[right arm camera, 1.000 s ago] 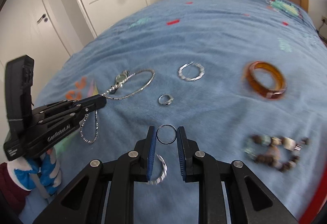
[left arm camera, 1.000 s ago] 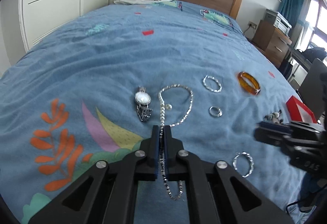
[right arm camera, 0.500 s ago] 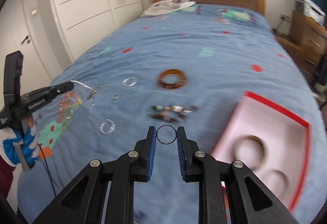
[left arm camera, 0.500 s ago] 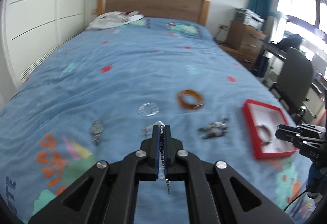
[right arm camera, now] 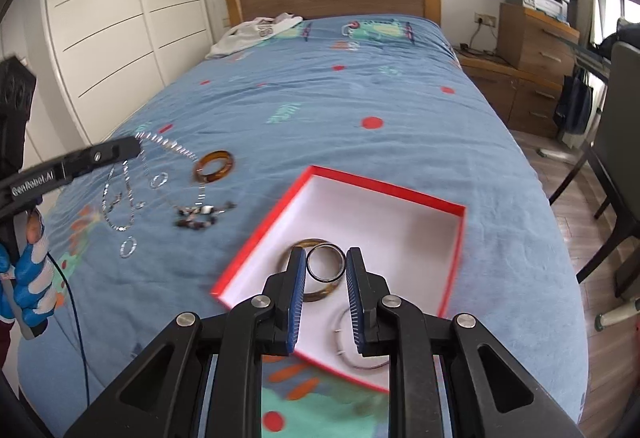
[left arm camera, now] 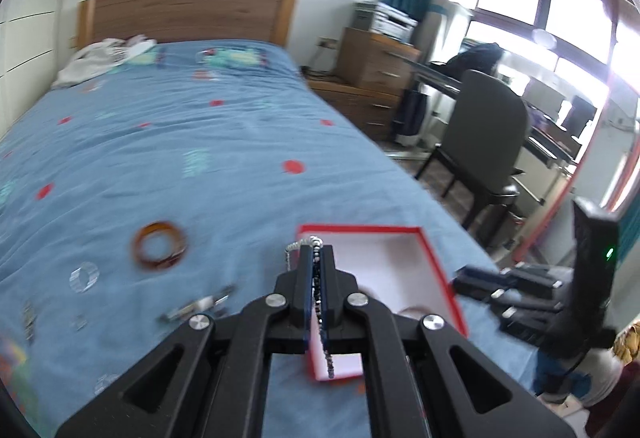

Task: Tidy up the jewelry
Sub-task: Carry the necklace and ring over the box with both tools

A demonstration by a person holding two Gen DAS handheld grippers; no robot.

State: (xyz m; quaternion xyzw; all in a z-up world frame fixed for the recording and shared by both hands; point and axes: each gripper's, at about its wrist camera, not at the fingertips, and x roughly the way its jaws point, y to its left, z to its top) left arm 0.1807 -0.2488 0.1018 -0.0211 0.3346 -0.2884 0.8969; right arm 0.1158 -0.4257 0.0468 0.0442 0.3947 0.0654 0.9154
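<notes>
I'm clamping the limp, light chain necklace [left arm camera: 316,302] in my left gripper [left arm camera: 317,258], dangling near the red box [right arm camera: 420,198]'s left edge; my right gripper [right arm camera: 325,268] is pinching a rigid, slippery ring [right arm camera: 325,263] by its rim

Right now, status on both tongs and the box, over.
Left tongs shut on chain necklace, dangling. Right tongs shut on dark ring, over red box. Box holds two bangles. Nothing in the way.
</notes>
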